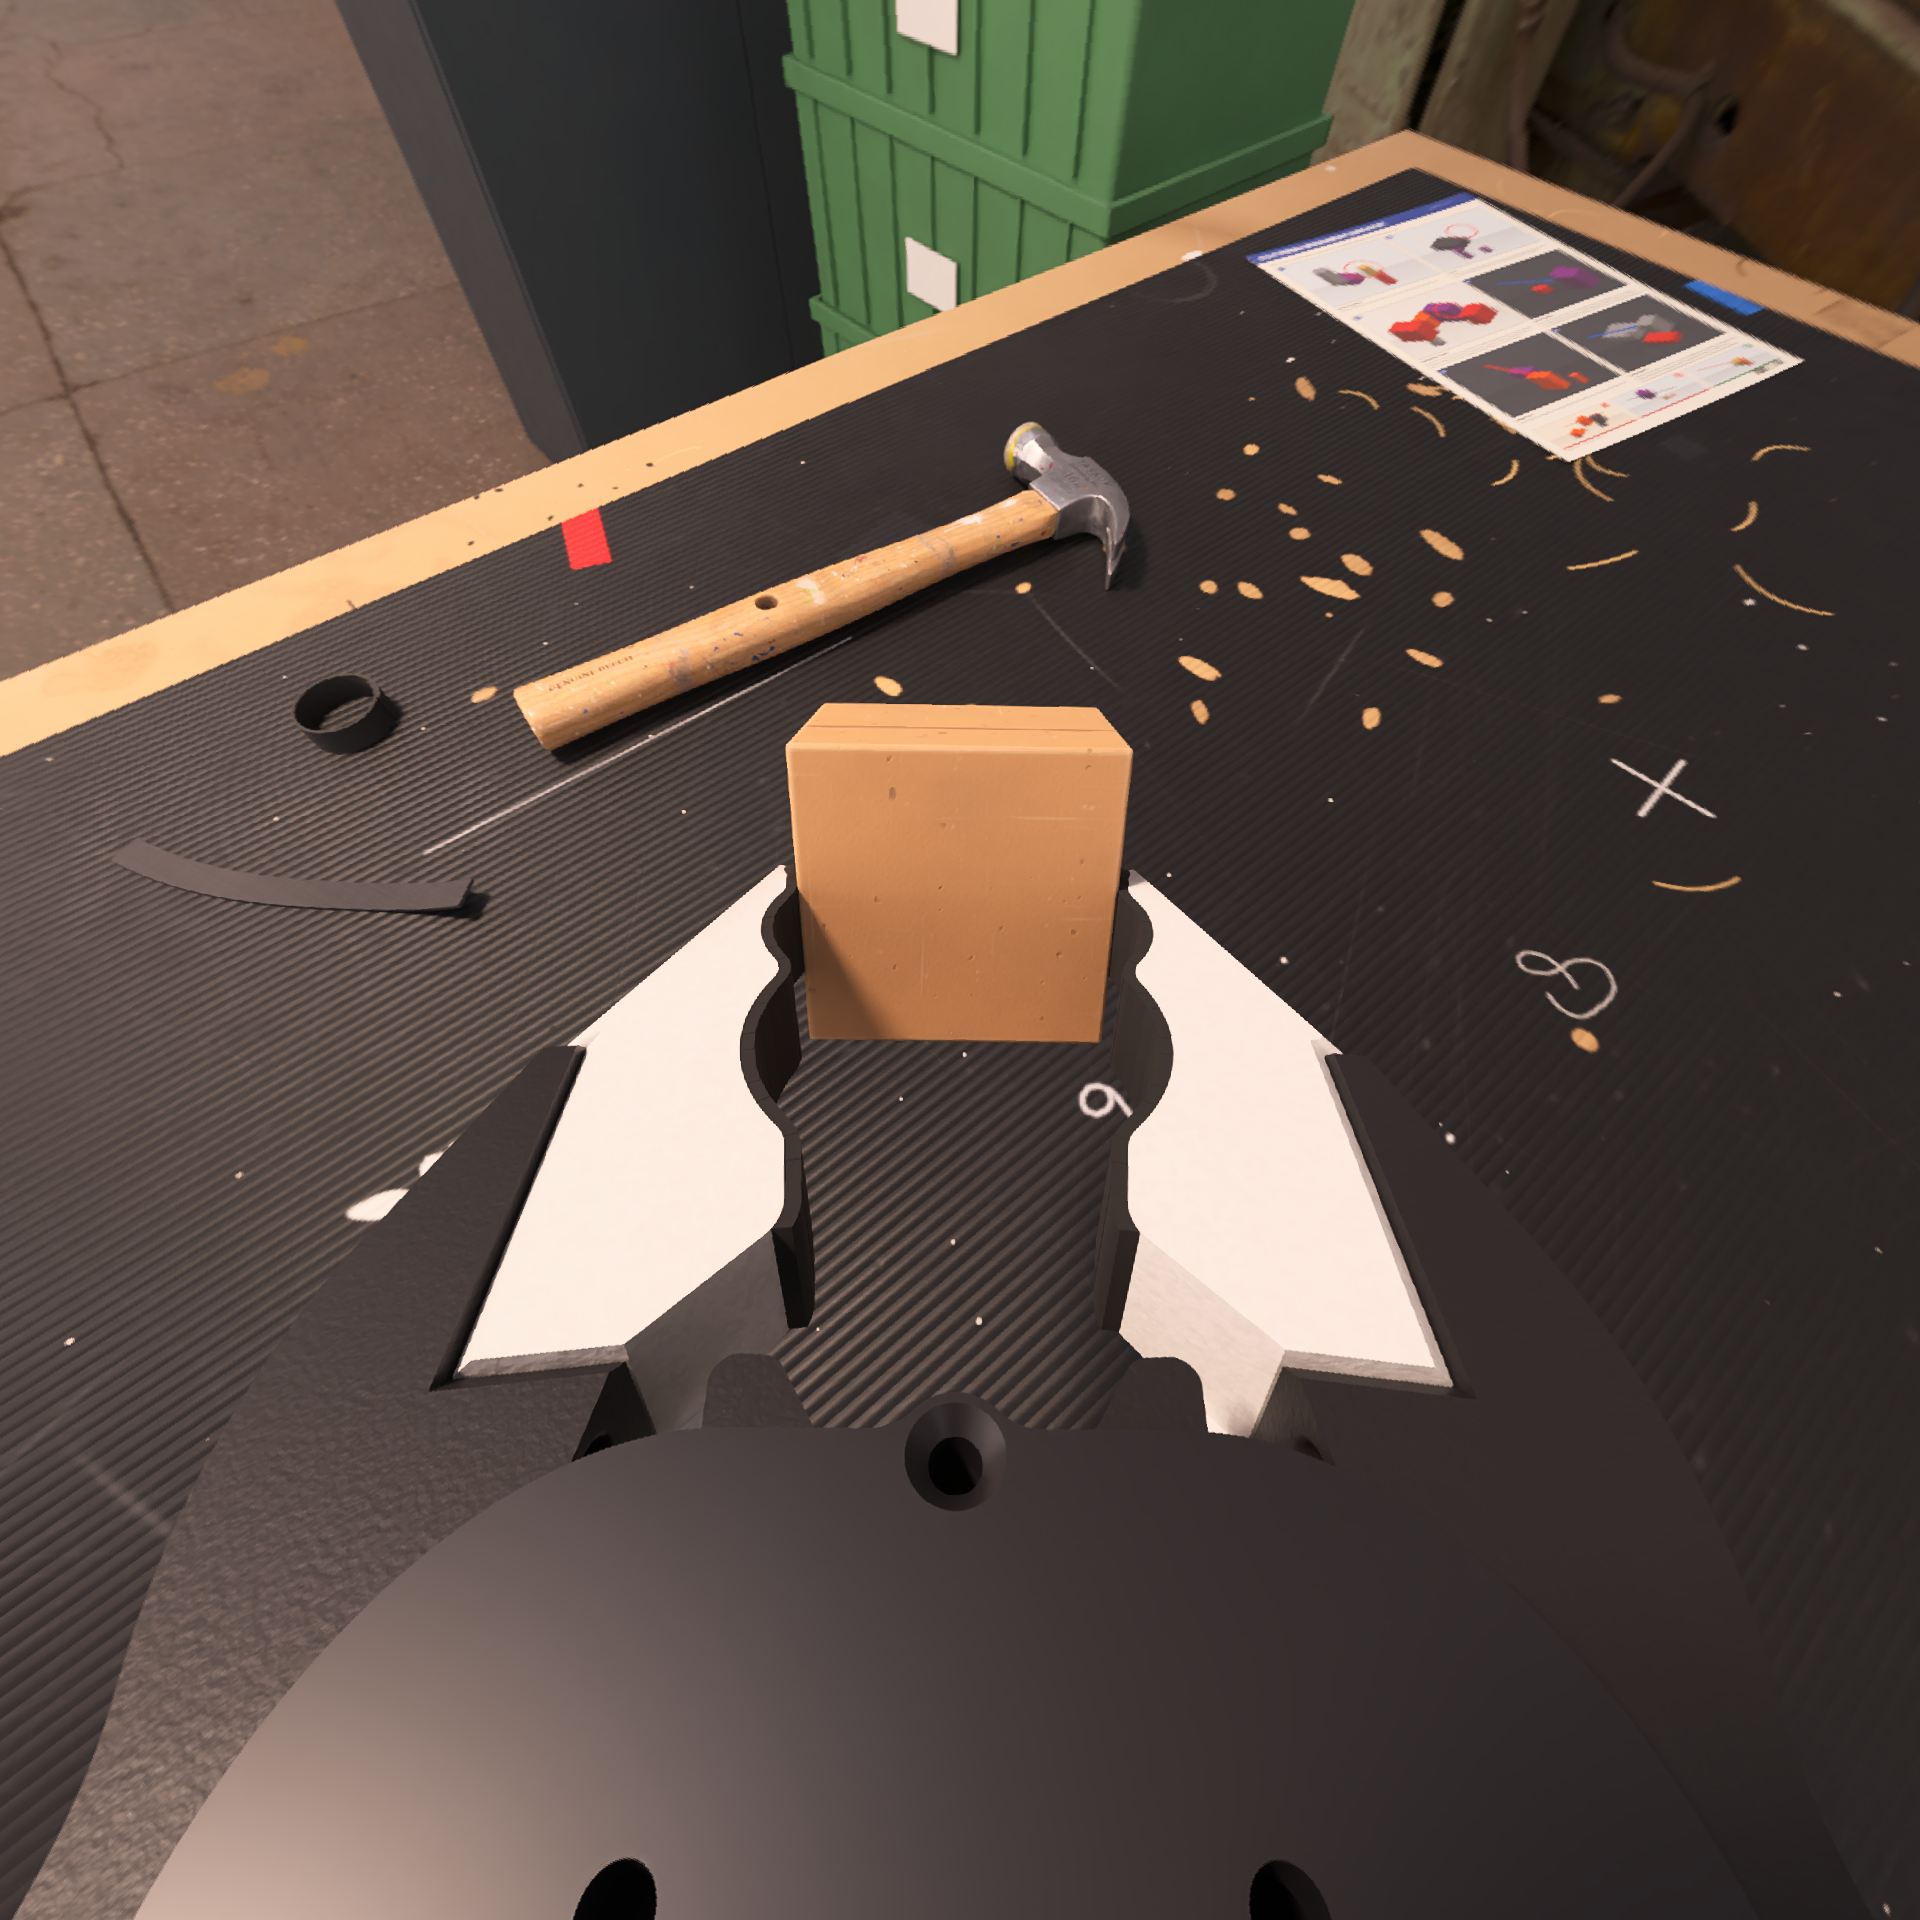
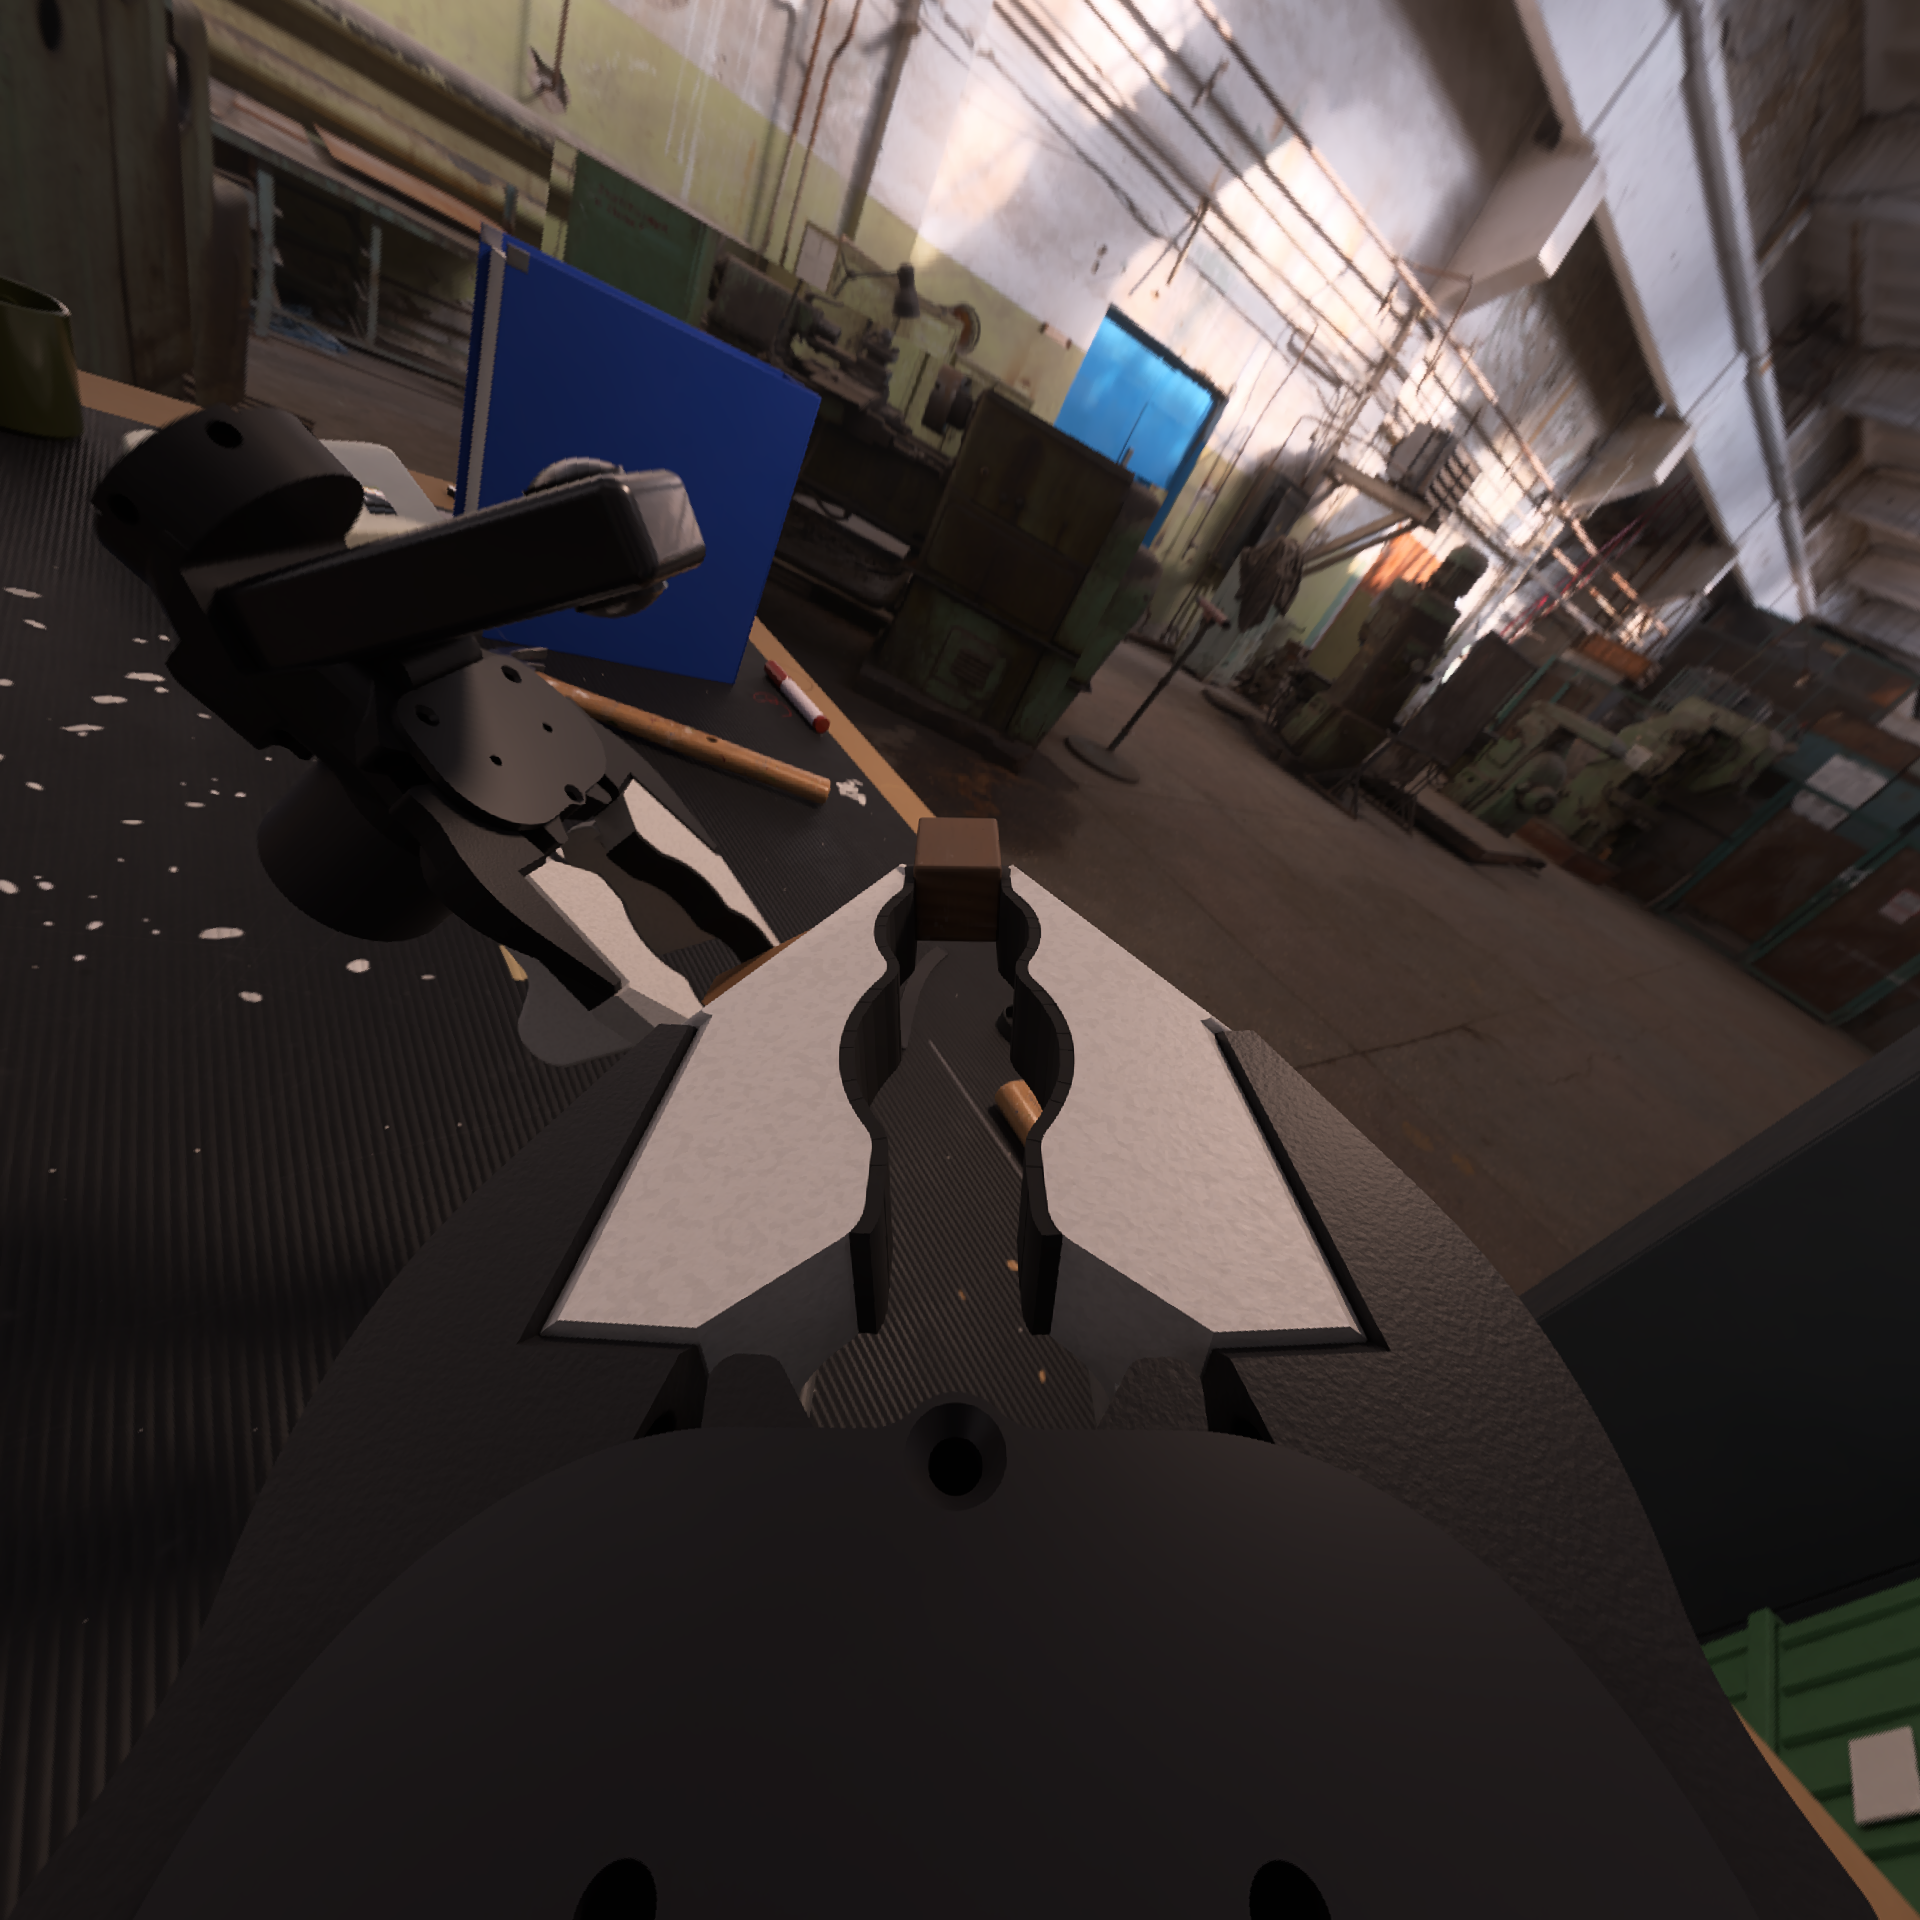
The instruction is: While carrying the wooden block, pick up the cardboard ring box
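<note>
**Block carried, ring box between the tips**

Workshop bench under a black ribbed mat (image 1: 312, 1039) fills the left wrist view, with green crates (image 1: 1018, 135) beyond its upper edge. Right of centre in the right wrist view, machinery lines a dim hall behind a blue panel (image 2: 623, 488).

At frame centre the cardboard ring box (image 1: 956, 883) stands between the tips of the left gripper (image 1: 956, 914); whether the fingers press it or the box rests on the mat, I cannot tell. It looks light and thin-walled, likely to dent, so its two flat side faces seem the place to squeeze, gently.

A claw hammer (image 1: 821, 592) lies just beyond, with a black ring (image 1: 346, 712) at left and a printed sheet (image 1: 1527, 312) at upper right; none blocks a lift.

The right gripper (image 2: 956, 899) pinches the small wooden block (image 2: 956, 878), stiff and secure-looking, at its very tips.
</note>
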Tool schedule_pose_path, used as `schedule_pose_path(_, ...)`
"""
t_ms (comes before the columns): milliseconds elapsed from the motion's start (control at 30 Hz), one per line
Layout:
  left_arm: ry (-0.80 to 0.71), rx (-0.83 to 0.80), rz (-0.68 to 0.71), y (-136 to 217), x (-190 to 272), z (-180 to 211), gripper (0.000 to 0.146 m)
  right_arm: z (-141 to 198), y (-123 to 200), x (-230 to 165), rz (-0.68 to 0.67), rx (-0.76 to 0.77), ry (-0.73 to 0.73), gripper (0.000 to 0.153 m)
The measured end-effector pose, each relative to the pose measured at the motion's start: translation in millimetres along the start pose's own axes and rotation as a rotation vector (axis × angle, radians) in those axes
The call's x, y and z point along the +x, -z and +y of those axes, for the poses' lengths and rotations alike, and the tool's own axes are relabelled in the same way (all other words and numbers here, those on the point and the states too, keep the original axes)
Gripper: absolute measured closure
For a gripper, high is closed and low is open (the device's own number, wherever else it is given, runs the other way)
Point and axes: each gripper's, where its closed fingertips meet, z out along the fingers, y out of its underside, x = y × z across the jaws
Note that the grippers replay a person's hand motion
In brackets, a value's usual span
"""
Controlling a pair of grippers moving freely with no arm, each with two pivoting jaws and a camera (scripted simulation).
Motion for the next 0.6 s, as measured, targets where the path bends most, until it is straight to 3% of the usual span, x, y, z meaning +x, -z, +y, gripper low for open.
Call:
schedule_pose_path(267,0.053,0.005,-0.092,-11,0,-8,0.087,24,-12,5,0.012,-0.086,-0.073,0.139)
schedule_pose_path(600,0.108,0.093,0.084,-22,5,-19,0.087,29,-13,7,0.024,-0.106,-0.069,0.139)
